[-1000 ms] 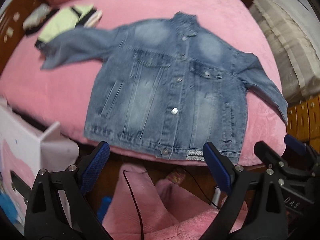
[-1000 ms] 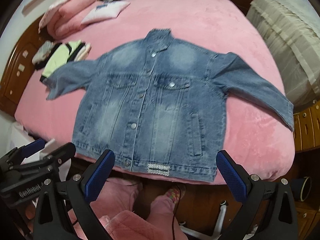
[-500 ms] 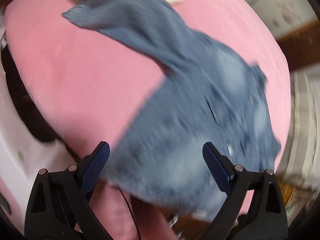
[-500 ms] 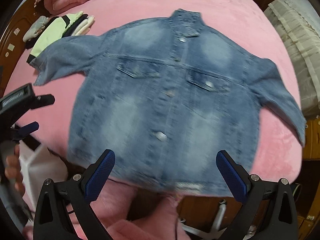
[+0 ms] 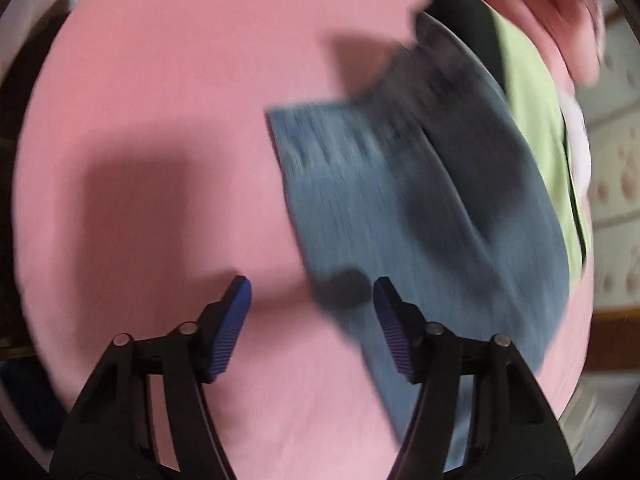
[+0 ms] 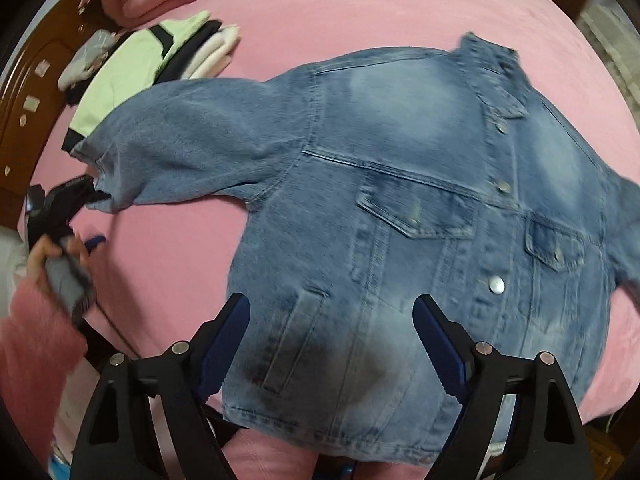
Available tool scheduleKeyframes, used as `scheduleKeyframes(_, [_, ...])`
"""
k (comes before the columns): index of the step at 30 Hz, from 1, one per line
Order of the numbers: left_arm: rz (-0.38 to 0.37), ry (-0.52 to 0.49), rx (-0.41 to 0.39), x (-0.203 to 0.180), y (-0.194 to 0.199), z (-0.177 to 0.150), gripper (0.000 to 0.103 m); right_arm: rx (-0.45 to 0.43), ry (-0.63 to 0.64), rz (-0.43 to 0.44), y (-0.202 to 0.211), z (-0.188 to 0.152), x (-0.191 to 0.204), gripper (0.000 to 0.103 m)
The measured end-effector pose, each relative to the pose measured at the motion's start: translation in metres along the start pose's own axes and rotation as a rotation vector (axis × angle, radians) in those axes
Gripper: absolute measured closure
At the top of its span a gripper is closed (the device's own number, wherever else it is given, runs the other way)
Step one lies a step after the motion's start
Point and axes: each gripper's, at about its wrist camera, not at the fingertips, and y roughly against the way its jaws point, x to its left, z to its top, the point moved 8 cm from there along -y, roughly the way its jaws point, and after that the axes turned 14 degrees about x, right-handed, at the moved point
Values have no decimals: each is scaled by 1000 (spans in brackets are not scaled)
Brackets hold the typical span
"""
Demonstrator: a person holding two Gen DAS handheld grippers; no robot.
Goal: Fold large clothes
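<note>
Close up, in the left wrist view, a blurred stretch of blue denim sleeve (image 5: 420, 208) is seen lying across the pink bed cover (image 5: 160, 120), its cuff end square and flat toward the middle of the picture. The left claw (image 5: 312, 300) is held low over the cover with its blue pads apart and closing; the sleeve's edge reaches into the gap between them, but no pad is seen pressing on it, so nothing is gripped yet. A pile of folded clothes (image 5: 532, 128), pale green on top, is glimpsed beyond the sleeve at the right. In the right wrist view, the whole denim jacket (image 6: 420, 220) is shown spread face up on the bed cover (image 6: 168, 264), buttoned, collar toward the upper right, hem toward the camera and hanging slightly over the bed's near edge. One sleeve is stretched out to the left, and the left claw (image 6: 93, 220), carried by a hand (image 6: 44, 254) in a pink sleeve, is met right at its cuff. The right claw (image 6: 332, 320) is poised above the jacket's lower front, near the slanted pocket, its pads wide apart and narrowing, with cloth below but none pinched. No fold can be made out anywhere on the jacket: both sleeves lie outward and the body is fully flat. The work is judged to be at its very start, with the sleeves still to be brought in and the body to be doubled over.
</note>
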Motion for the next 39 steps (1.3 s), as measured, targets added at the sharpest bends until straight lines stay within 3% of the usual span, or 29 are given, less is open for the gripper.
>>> scheduleKeyframes(5, [-95,32,-89,7,-17,67,46,34,15,2,-23,2,4,17])
scheduleKeyframes(10, [-151,4,-151,6,-24,112,87,80,-25,14,-45,0,-4,17])
scheduleKeyframes(12, [-199,22,-181,11,-17,117,93,90,-39,14,-52,1,-8,17])
scheduleKeyframes(18, [-363,48,-313,2,46,111,95,76,-69,44,-59,10,-28,17])
scheduleKeyframes(22, [-473,-73,-425,-35,117,68,95,33,-73,68,-57,13,-54,17])
scheduleKeyframes(25, [-536,-236,-459,-81,171,4,95,8,-87,97,-51,11,-90,17])
scheduleKeyframes(28, [-586,-409,-491,-135,217,-34,95,-38,-121,128,-32,10,-124,17])
scheduleKeyframes(31, [-649,-595,-504,-189,258,-119,95,-95,-155,152,-5,6,-166,17])
scheduleKeyframes(32, [-665,-654,-493,-226,260,-135,95,-114,-163,157,2,6,-178,17])
scheduleKeyframes(35, [-734,-849,-421,-281,257,-212,95,-174,-191,158,25,3,-220,17])
scheduleKeyframes(39, [-754,-1043,-282,-345,213,-308,95,-242,-246,154,48,-3,-282,17])
